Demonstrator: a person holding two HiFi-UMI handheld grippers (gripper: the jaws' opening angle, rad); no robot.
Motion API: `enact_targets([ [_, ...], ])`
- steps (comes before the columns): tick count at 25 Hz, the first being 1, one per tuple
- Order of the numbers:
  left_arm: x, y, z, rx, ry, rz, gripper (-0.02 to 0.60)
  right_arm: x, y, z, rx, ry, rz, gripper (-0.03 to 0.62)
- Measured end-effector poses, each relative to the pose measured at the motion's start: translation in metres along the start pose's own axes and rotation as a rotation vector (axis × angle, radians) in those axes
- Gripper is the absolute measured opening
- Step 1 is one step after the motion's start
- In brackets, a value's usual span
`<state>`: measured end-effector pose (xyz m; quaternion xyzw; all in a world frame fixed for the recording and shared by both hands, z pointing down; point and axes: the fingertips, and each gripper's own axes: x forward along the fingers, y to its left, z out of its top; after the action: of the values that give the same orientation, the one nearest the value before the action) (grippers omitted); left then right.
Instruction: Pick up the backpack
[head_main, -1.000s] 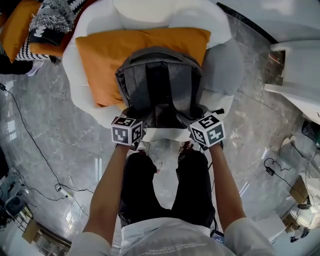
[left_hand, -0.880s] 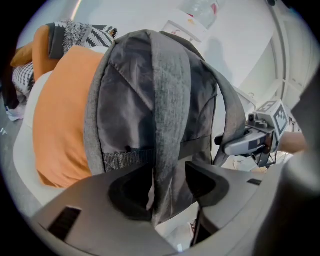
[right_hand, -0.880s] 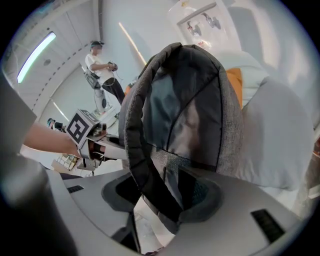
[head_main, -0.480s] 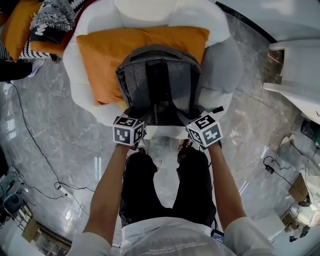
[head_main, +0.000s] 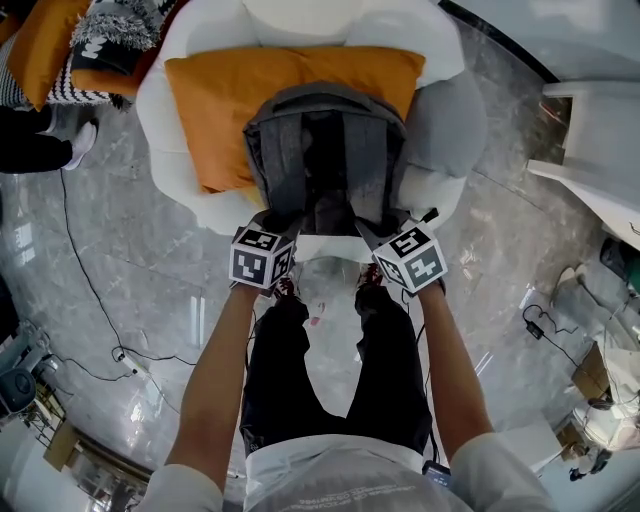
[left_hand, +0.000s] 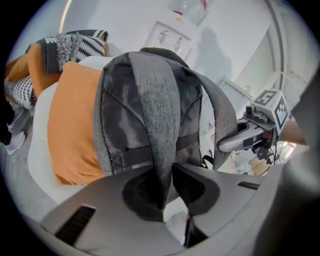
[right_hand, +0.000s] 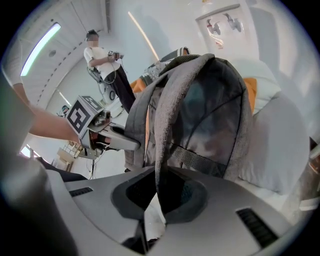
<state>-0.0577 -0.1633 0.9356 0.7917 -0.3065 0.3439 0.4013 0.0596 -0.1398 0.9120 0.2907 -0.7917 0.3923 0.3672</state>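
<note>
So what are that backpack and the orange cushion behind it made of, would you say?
Backpack: woven fabric, matte, with a speckled grey weave showing up close; probably a synthetic, but that's a guess. Orange cushion: soft matte cloth that sags and creases; the fibre is unclear.

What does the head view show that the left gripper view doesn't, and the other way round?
Only the head view: the person's legs and the marble floor around them. Only the left gripper view: the left claw up close, its jaws closing on a grey shoulder strap that its pads pinch, and a water dispenser by the wall behind. Both: the grey backpack against an orange cushion on a white armchair.
</note>
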Motion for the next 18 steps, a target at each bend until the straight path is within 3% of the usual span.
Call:
enact_targets([
  [11,-0.019,-0.02,0.006,-0.018,0.068,-0.033,0.05,-0.03,0.01,0.004,0.031,0.05,-0.035,0.038],
  [18,-0.036,-0.03,0.009,-0.011,0.055,-0.048,0.051,-0.042,0.021,0.007,0.037,0.054,-0.039,0.038],
])
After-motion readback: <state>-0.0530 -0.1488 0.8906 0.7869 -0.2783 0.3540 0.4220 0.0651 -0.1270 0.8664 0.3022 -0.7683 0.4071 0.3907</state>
